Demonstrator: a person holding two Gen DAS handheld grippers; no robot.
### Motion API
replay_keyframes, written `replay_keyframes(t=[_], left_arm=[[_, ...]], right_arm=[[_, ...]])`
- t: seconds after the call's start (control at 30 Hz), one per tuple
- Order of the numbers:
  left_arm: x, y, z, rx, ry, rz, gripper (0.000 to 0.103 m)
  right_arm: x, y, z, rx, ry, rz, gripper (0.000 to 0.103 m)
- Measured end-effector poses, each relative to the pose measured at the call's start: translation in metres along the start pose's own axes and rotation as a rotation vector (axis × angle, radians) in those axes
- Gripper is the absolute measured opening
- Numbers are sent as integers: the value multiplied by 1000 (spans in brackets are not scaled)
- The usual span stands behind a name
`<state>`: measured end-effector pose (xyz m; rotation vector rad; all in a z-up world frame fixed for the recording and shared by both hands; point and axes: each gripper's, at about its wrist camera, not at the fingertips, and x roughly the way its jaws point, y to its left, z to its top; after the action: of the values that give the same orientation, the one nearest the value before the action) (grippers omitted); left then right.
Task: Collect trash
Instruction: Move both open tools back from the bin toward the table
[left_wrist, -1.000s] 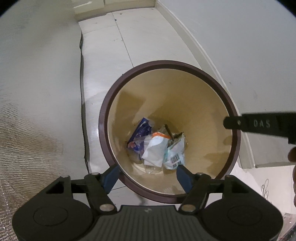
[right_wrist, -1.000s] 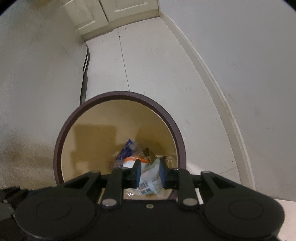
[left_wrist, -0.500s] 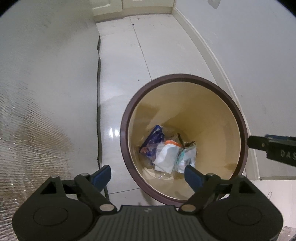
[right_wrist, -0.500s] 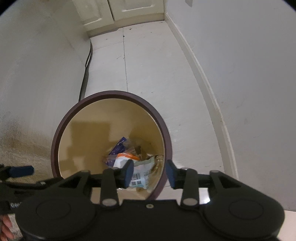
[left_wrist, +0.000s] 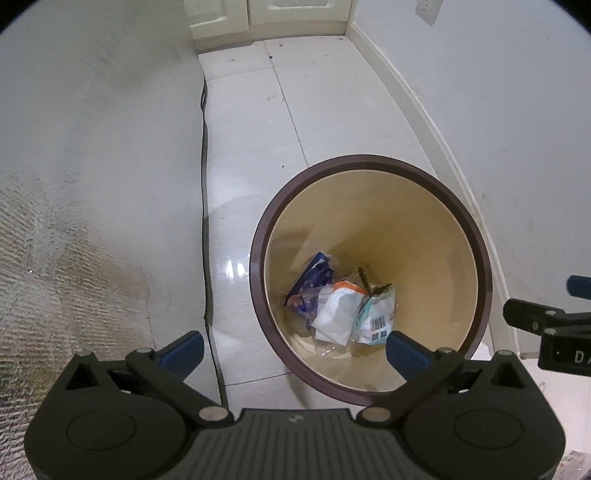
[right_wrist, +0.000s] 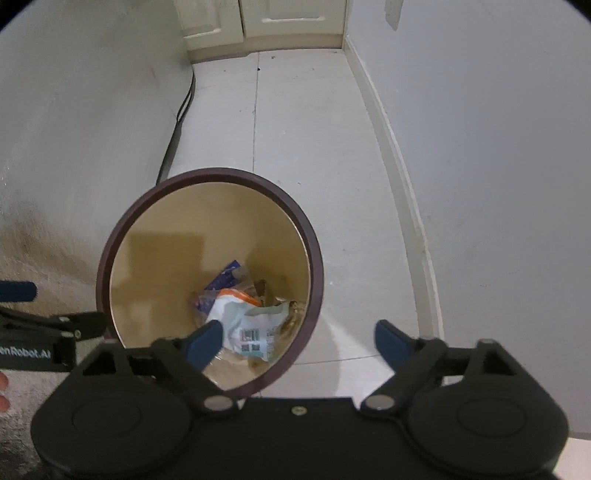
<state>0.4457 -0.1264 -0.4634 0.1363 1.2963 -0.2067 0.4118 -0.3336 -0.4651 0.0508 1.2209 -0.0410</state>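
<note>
Above the bin (left_wrist: 476, 236) of wrappers (left_wrist: 336, 314), both grippers' jaws are opening, empty.

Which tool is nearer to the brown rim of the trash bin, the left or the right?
Hard to tell. Left tool and right tool, both opening and empty, hover above the bin rim on opposite sides.
</note>
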Motion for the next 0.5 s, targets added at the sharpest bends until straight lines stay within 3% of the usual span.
replay_keyframes(t=[0.13,0.5], left_arm=[[-4,2,-2,-3,-9,13,103],[-24,10,-17,-29,-27,15,103]], right_arm=[[-3,-1,-5,-6,-7,-22,103],[-17,1,-20,-13,-8,-57,103]])
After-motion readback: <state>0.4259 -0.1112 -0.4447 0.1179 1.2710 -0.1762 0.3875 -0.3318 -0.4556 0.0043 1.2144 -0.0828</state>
